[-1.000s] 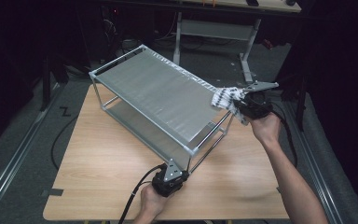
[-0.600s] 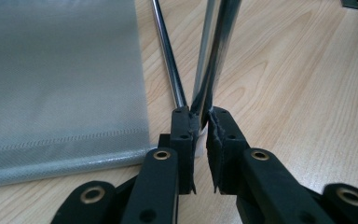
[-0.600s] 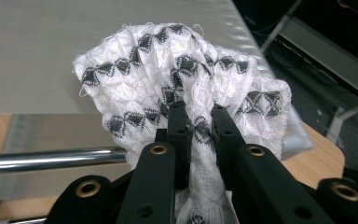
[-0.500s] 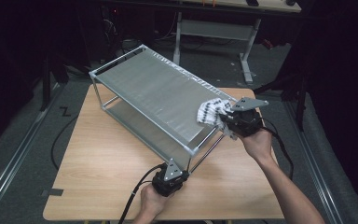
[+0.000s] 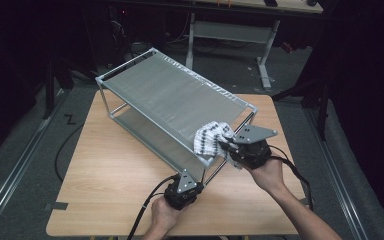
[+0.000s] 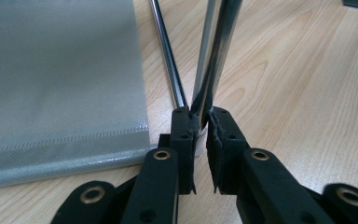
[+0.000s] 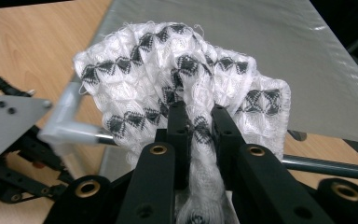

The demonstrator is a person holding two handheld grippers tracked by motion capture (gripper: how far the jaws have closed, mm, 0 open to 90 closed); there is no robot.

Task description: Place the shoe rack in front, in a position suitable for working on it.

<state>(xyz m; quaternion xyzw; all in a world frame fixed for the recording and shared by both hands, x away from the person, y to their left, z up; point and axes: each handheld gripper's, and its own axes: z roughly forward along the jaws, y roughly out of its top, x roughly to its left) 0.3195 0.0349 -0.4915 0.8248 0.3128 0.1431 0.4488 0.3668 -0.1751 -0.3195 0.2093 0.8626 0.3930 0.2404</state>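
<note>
A two-tier metal rack [image 5: 130, 75] with grey mesh shelves stands slanted on the wooden table. My left gripper [image 5: 192, 179] is at the rack's near corner, shut on the chrome corner leg [image 6: 214, 56], which runs up between the jaws of the left gripper [image 6: 201, 120]. My right gripper [image 5: 227, 146] is shut on a white cloth with a black diamond pattern [image 5: 210, 136]. The cloth [image 7: 177, 65] bunches ahead of the right gripper [image 7: 196, 115] and lies on the top shelf's [image 7: 270, 42] near right corner.
The wooden table [image 5: 110, 175] has bare room left of my hands. Black cables trail off its front edge. A metal-framed desk [image 5: 230, 30] stands on the floor behind the table. The lower shelf's grey mesh [image 6: 60, 79] lies left of the held leg.
My right gripper has carried the cloth left and toward me along the top shelf's right end to the near corner. The left gripper has stayed on the leg.
</note>
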